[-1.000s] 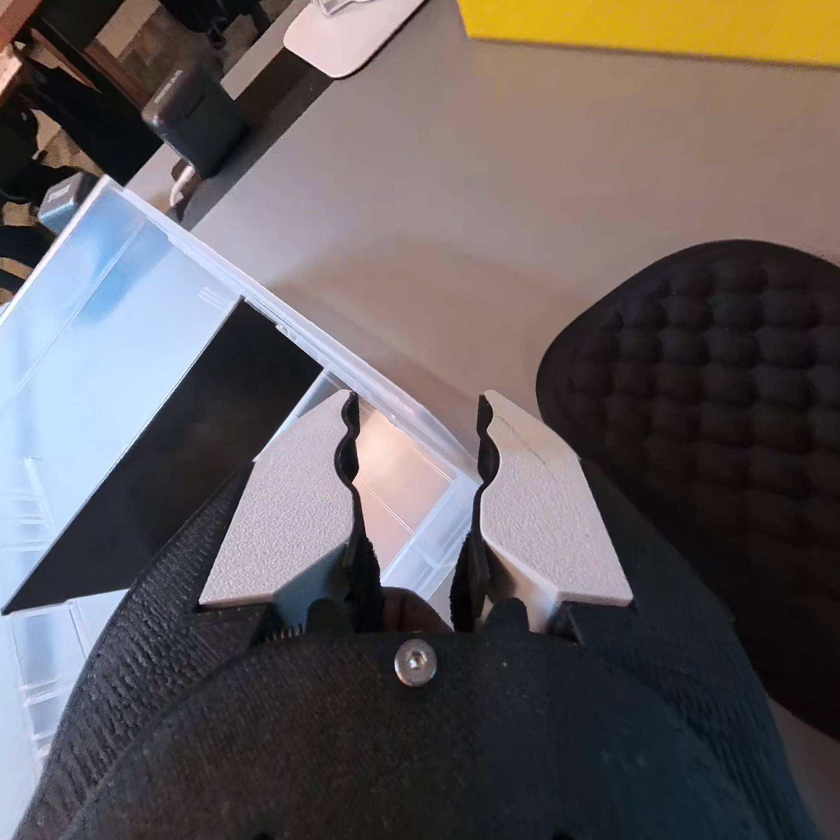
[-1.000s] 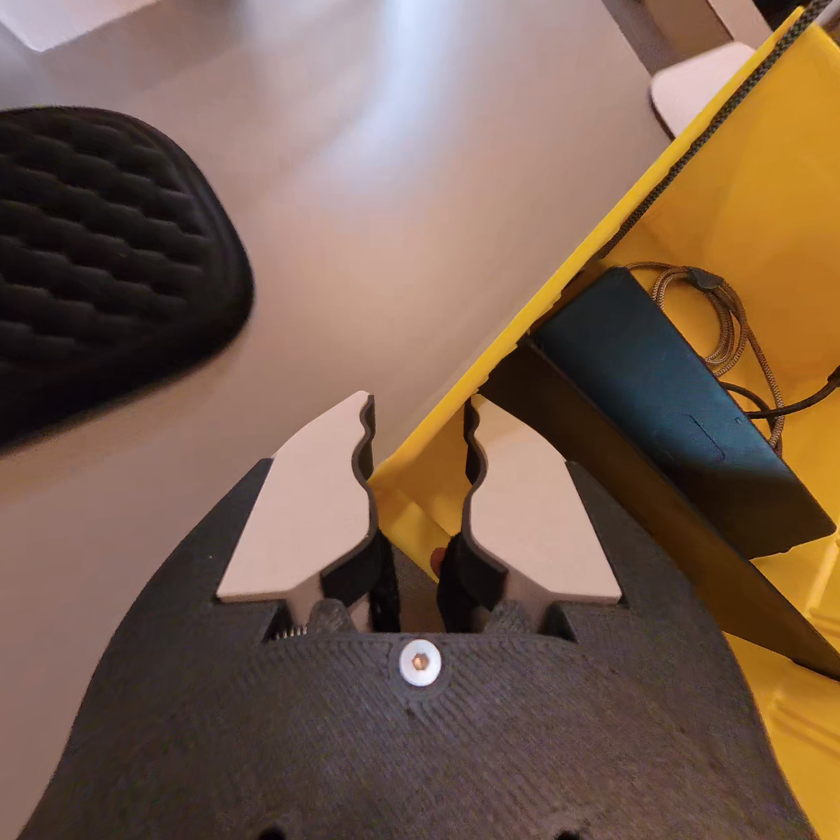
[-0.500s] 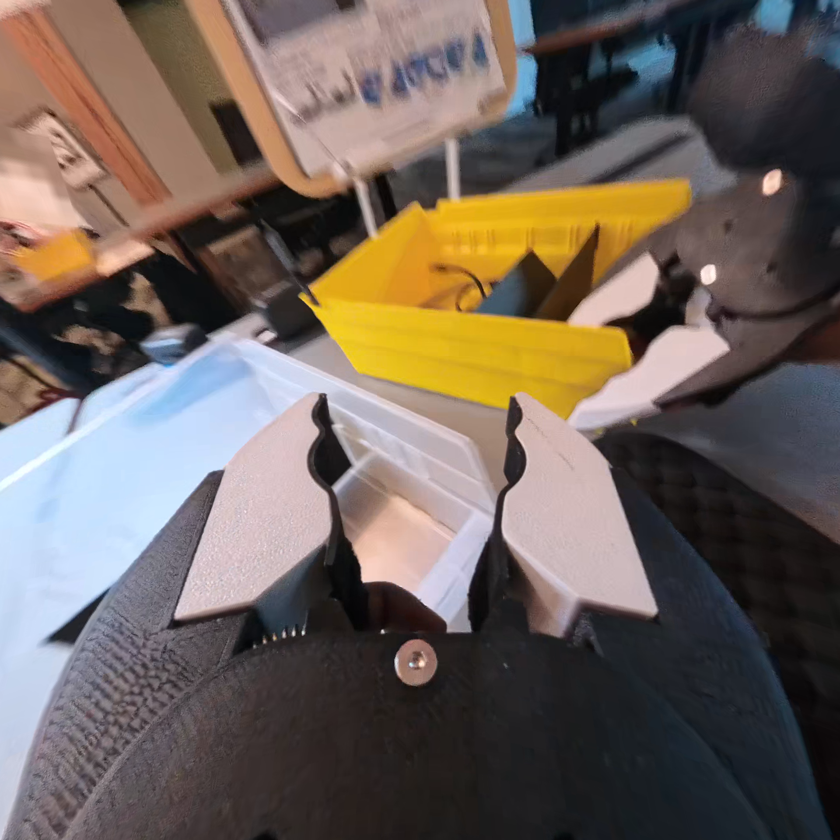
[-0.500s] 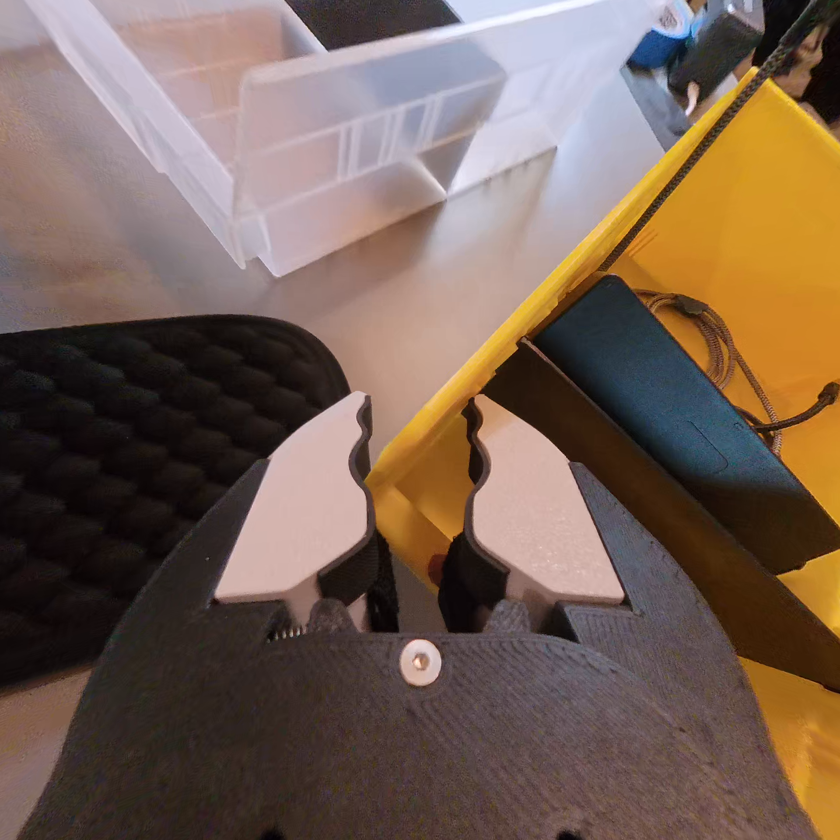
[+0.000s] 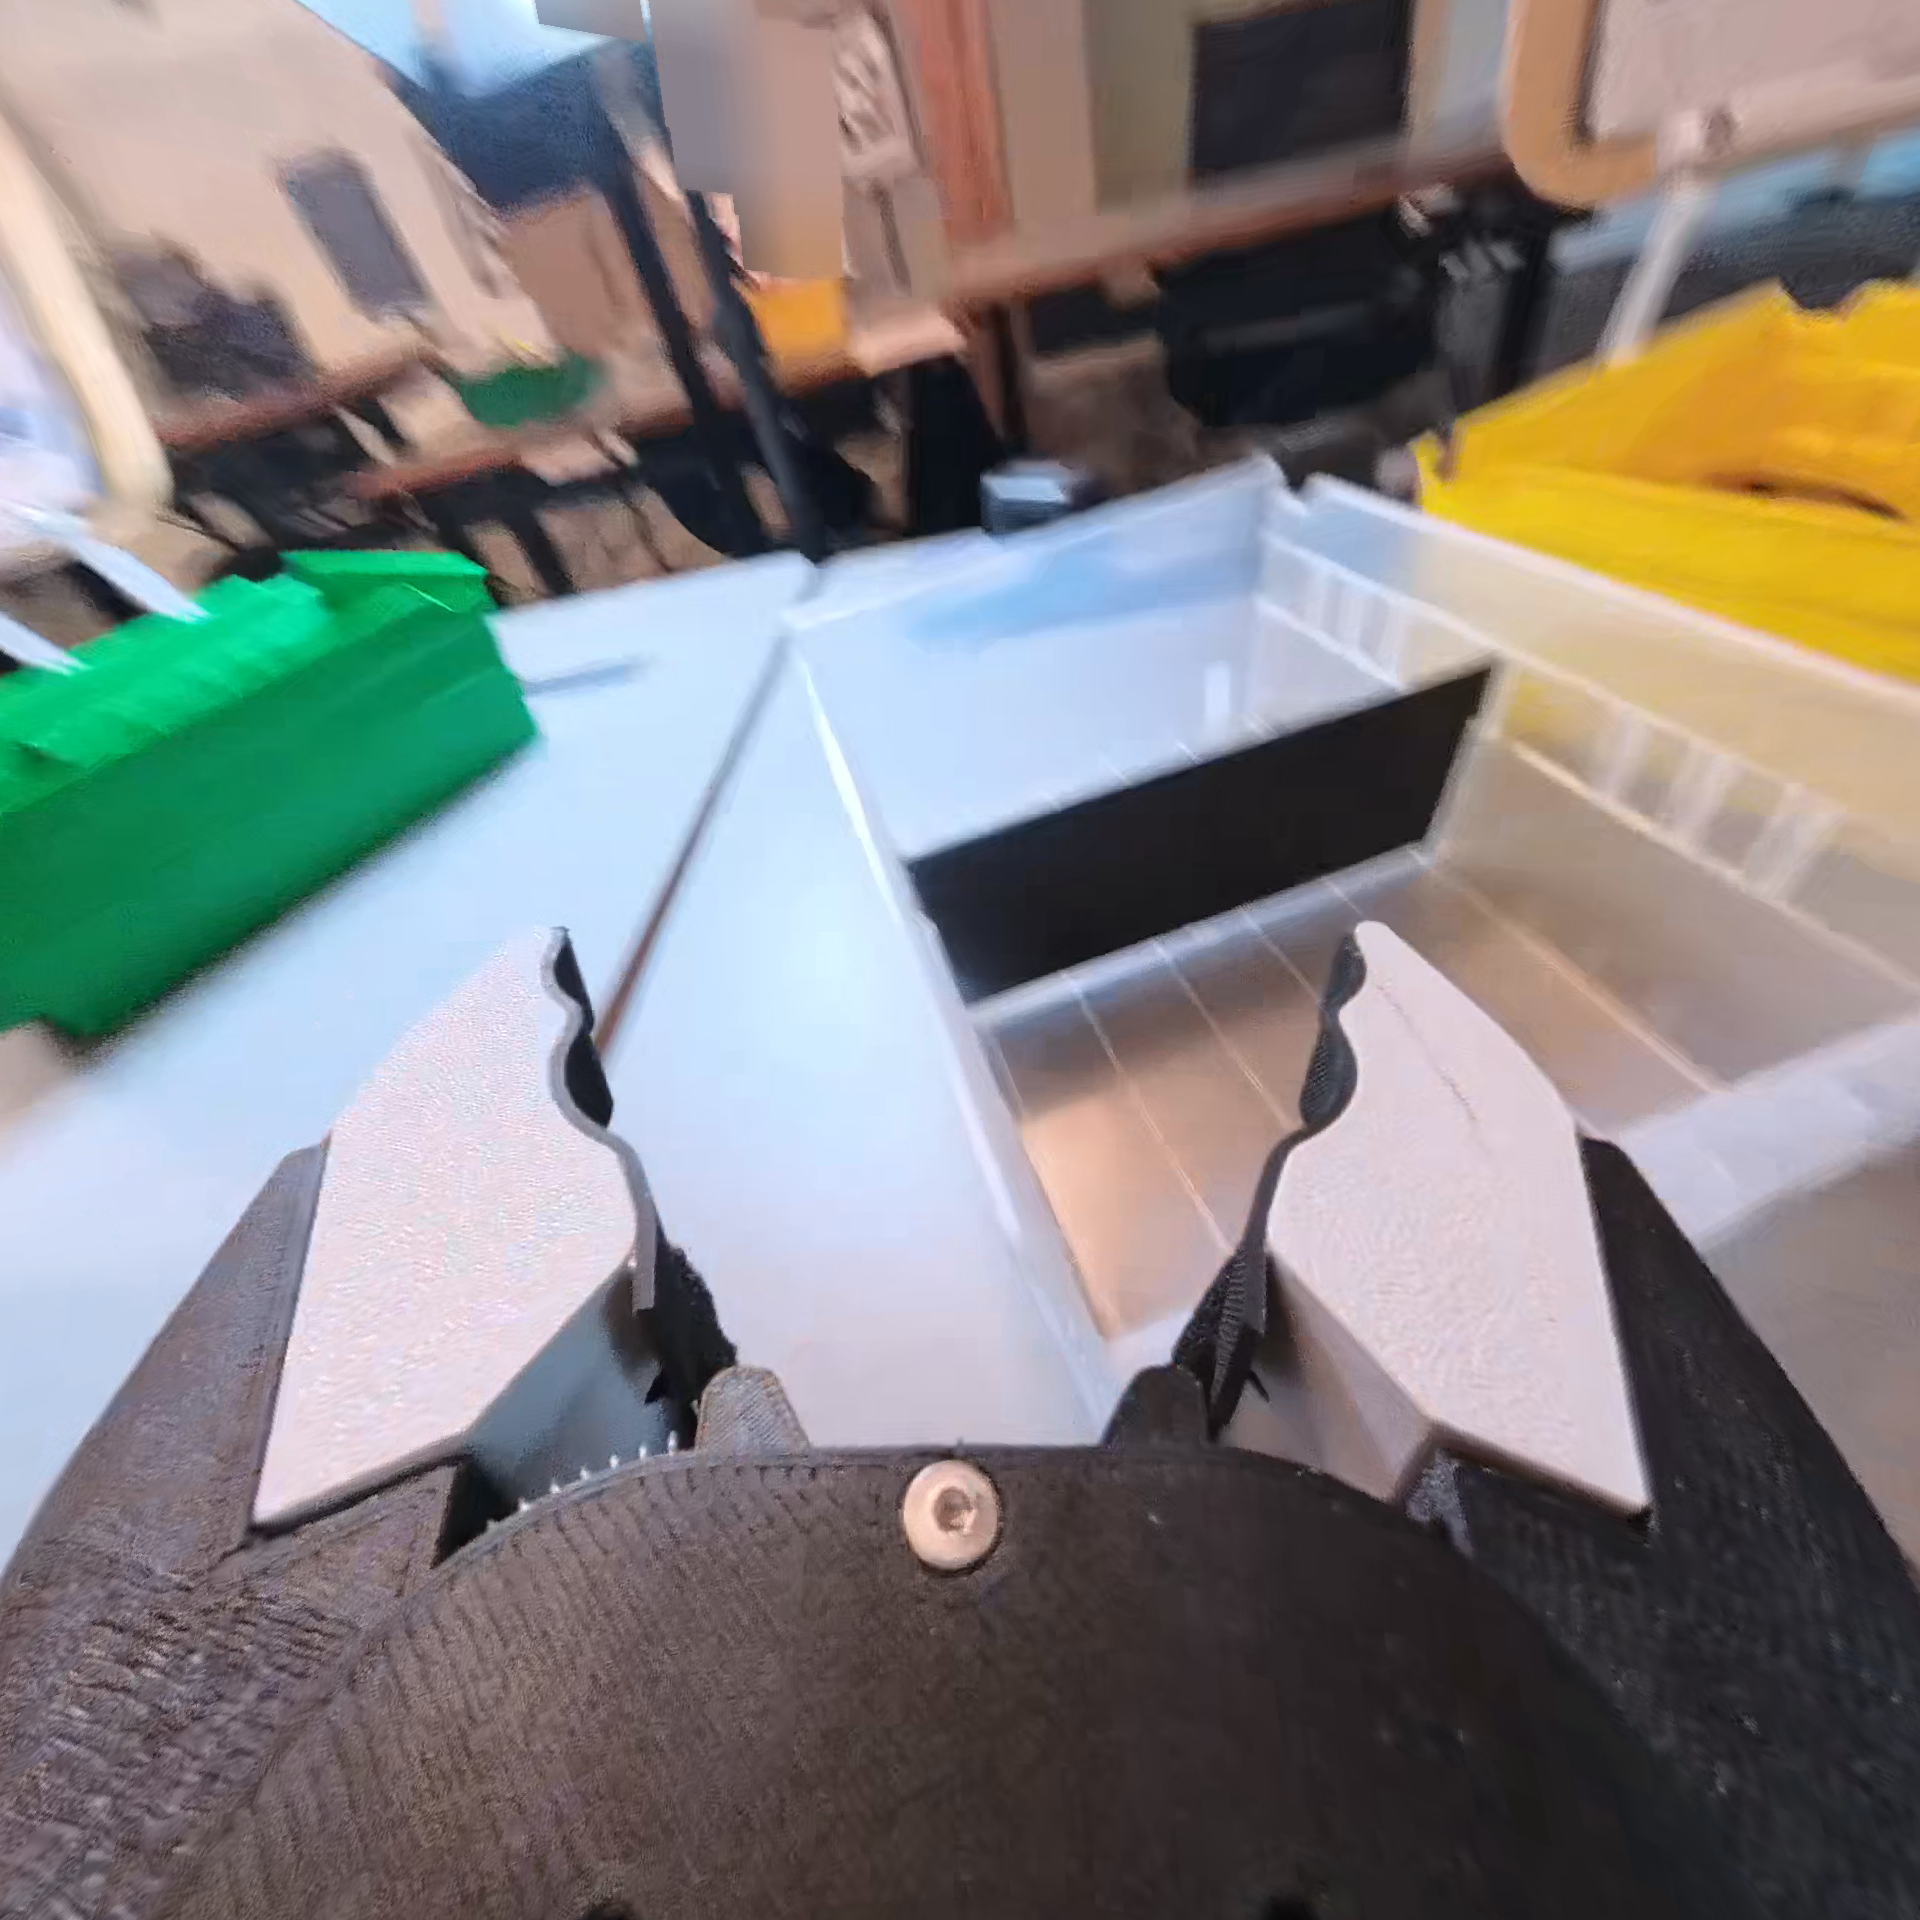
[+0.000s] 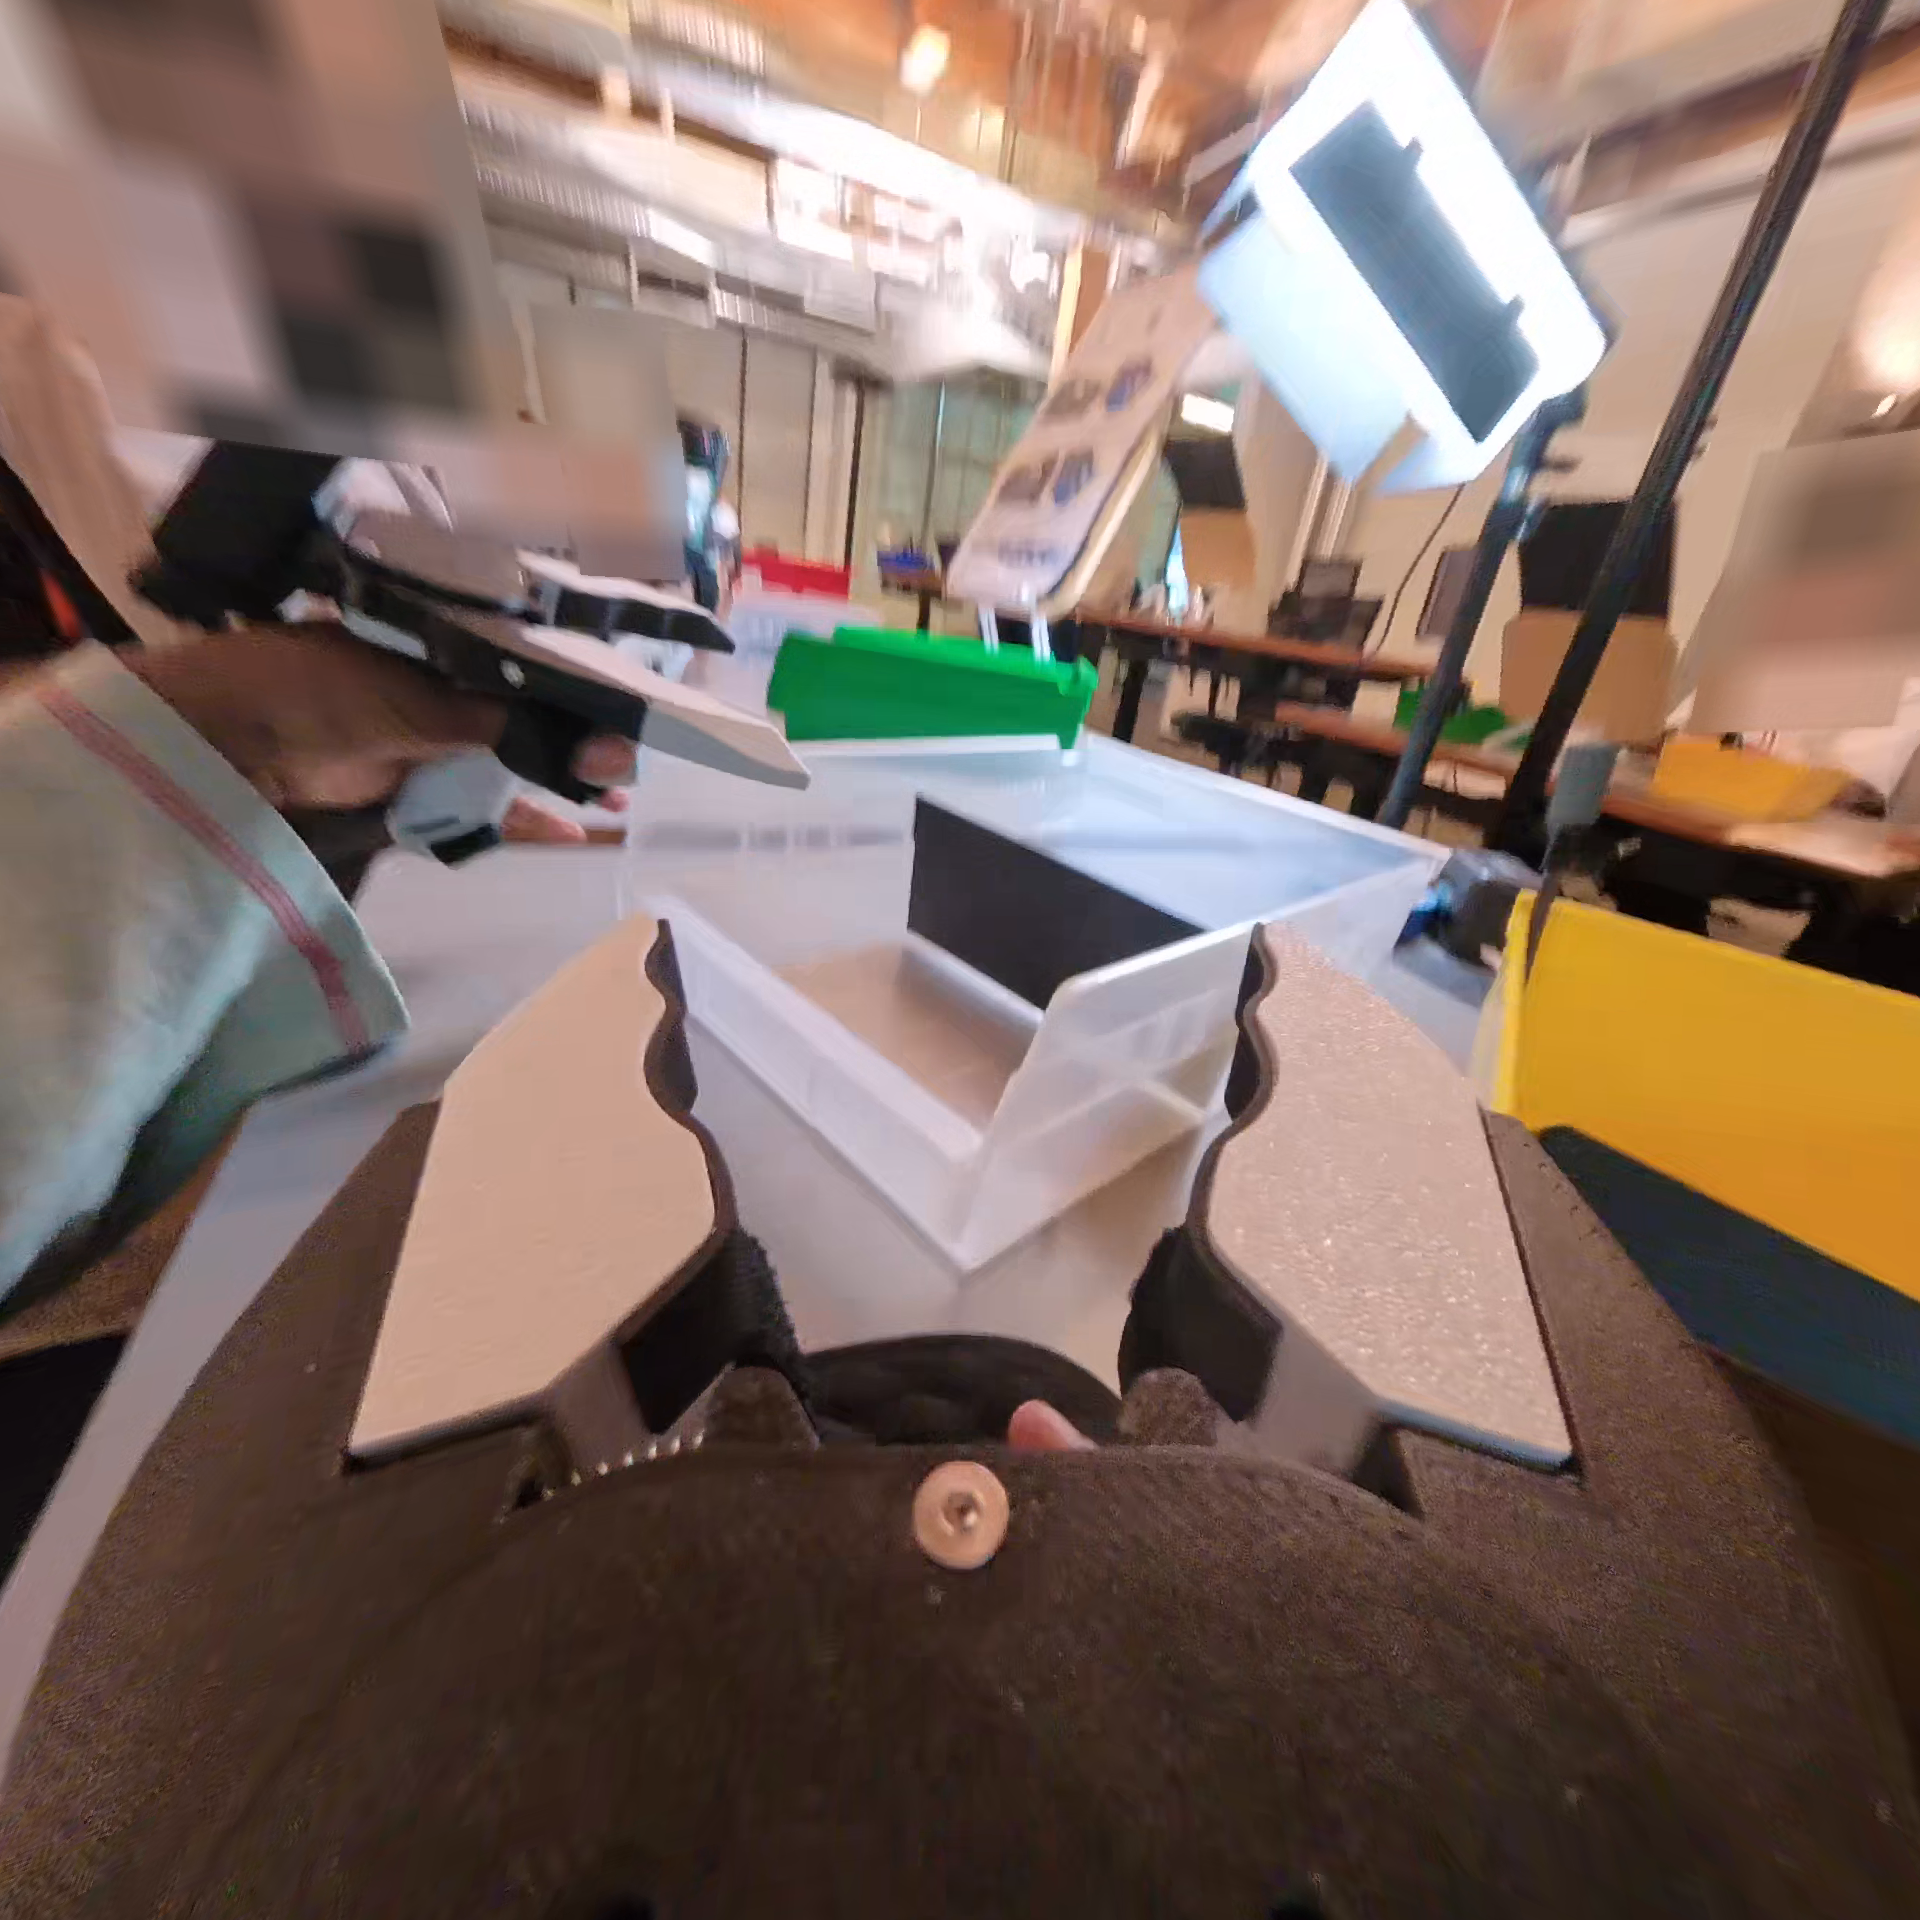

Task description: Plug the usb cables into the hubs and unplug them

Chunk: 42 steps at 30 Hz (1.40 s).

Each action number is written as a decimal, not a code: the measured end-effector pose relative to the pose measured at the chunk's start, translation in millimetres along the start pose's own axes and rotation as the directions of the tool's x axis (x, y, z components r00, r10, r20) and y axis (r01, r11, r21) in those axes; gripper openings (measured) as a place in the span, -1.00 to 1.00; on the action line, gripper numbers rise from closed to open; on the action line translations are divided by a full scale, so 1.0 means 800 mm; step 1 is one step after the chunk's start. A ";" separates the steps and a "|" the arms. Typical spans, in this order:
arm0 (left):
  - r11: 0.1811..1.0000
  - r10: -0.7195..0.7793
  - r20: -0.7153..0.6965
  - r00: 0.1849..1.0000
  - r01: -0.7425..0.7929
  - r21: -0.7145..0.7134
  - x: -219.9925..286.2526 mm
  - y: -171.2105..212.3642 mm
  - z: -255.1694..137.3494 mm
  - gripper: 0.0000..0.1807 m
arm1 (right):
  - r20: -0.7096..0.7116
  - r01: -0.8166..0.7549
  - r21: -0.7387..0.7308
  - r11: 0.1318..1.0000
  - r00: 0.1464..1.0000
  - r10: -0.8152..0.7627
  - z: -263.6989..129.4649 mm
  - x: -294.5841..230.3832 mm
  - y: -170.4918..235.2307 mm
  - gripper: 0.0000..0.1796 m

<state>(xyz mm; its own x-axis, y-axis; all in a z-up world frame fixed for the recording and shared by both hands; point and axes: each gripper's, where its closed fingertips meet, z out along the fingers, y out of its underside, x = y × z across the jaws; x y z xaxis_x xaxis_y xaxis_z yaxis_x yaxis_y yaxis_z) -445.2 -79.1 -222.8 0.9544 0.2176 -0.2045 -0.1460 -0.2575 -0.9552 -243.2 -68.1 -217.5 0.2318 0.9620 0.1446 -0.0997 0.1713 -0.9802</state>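
The left gripper (image 5: 951, 961) hovered with its fingers (image 5: 468, 1174) spread wide and nothing between them, above a pale grey table (image 5: 748, 1039) and the near wall of a clear bin (image 5: 1558, 831). A black divider (image 5: 1184, 821) stood upright across that bin, splitting it into two compartments; both looked bare. Past it sat a yellow bin (image 5: 1683, 520) to the right and a green bin (image 5: 229, 748) to the left, both blurred.

The right gripper (image 6: 956, 982) was likewise released, its fingers (image 6: 1351, 1195) framing a corner of the clear bin (image 6: 1101, 1049) from the other side. Just right of it stood the yellow bin (image 6: 1704, 1070), with the edge of a dark blue block (image 6: 1714, 1257), perhaps a hub, showing beside the right finger. No cables could be made out. The left gripper (image 6: 769, 764) also showed farther off, held in a hand (image 6: 343, 727) with a pale green sleeve (image 6: 156, 935).

Behind the table stretched a large workshop hall with long wooden benches (image 6: 1351, 665), a bright light panel (image 6: 1403, 270) on a black stand (image 6: 1642, 499) and a tilted signboard (image 6: 1081, 457).
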 end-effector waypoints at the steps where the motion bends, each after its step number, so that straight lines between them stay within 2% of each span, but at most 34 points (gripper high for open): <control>1: 0.997 -0.017 -0.080 0.997 0.010 -0.082 0.014 0.018 0.004 0.42 | -0.028 0.019 -0.060 0.998 0.999 -0.021 0.007 0.003 0.008 0.15; 2: 0.986 -0.026 -0.118 0.993 0.006 -0.168 0.021 0.037 0.008 0.38 | -0.052 0.024 -0.096 0.995 0.998 -0.029 0.012 0.008 0.010 0.17; 4: 0.961 0.000 -0.118 0.993 -0.032 -0.274 0.022 0.064 0.014 0.26 | -0.047 -0.046 -0.176 0.983 0.998 0.038 0.024 0.010 0.023 0.04; 5: 0.954 0.016 -0.110 0.994 -0.048 -0.295 0.021 0.071 0.018 0.16 | -0.051 -0.078 -0.245 0.966 0.996 0.068 0.030 0.011 0.037 0.00; 7: 0.953 0.036 -0.075 0.997 -0.057 -0.296 0.017 0.076 0.025 0.09 | -0.073 -0.111 -0.376 0.920 0.993 0.090 0.039 0.016 0.063 -0.06; 10: 0.946 0.083 -0.049 0.995 -0.094 -0.311 0.015 0.080 0.028 -0.14 | -0.059 -0.169 -0.512 0.842 0.985 0.162 0.049 0.013 0.092 -0.14; 12: 0.940 0.104 -0.068 0.992 -0.120 -0.318 0.021 0.080 0.027 -0.37 | -0.048 -0.187 -0.535 0.824 0.980 0.191 0.052 0.014 0.100 -0.39; 14: 0.938 0.071 -0.029 0.997 -0.077 -0.339 0.017 0.079 0.027 -0.58 | -0.082 -0.188 -0.537 0.823 0.982 0.170 0.051 0.024 0.103 -0.62; 16: 0.951 -0.023 0.004 1.000 0.023 -0.307 0.012 0.068 0.024 -0.75 | -0.061 -0.149 -0.535 0.832 0.989 0.138 0.050 0.020 0.102 -0.66; 18: 0.966 0.024 0.071 0.997 -0.005 -0.257 0.001 0.049 0.017 -0.83 | -0.028 -0.032 -0.551 0.834 0.999 0.020 0.049 0.011 0.103 -0.68; 20: 0.977 0.092 0.146 0.985 -0.061 -0.203 -0.008 0.023 0.003 -0.88 | -0.014 0.062 -0.530 0.846 0.997 -0.081 0.048 0.006 0.097 -0.71; 24: 0.984 0.164 0.237 0.957 -0.142 -0.109 -0.008 -0.027 -0.028 -0.92 | -0.006 0.000 -0.434 0.901 1.000 -0.003 0.044 0.003 0.070 -0.72; 27: 0.975 0.221 0.305 0.927 -0.208 -0.073 -0.001 -0.055 -0.042 -0.94 | -0.020 0.017 -0.382 0.924 0.999 -0.027 0.038 0.008 0.054 -0.73; 32: 0.970 0.212 0.347 0.913 -0.239 0.035 0.015 -0.094 -0.062 -0.95 | -0.058 0.083 -0.310 0.947 0.993 -0.106 0.024 0.022 0.016 -0.74; 37: 0.955 0.199 0.358 0.912 -0.262 0.139 0.042 -0.134 -0.076 -0.94 | -0.122 0.161 -0.263 0.951 0.972 -0.199 -0.002 0.042 -0.022 -0.75; 42: 0.925 0.124 0.258 0.958 -0.206 0.319 0.104 -0.182 -0.079 -0.91 | -0.234 0.241 -0.275 0.931 0.922 -0.308 -0.064 0.083 -0.072 -0.77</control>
<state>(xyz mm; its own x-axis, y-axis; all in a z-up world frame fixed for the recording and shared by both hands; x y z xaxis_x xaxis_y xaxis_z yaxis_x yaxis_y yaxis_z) -328.2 -82.6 -87.0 0.8290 0.4196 -0.3697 -0.4147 0.0177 -0.9098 -172.9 -25.1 -158.2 0.4711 0.7844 0.4035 0.2290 0.3330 -0.9147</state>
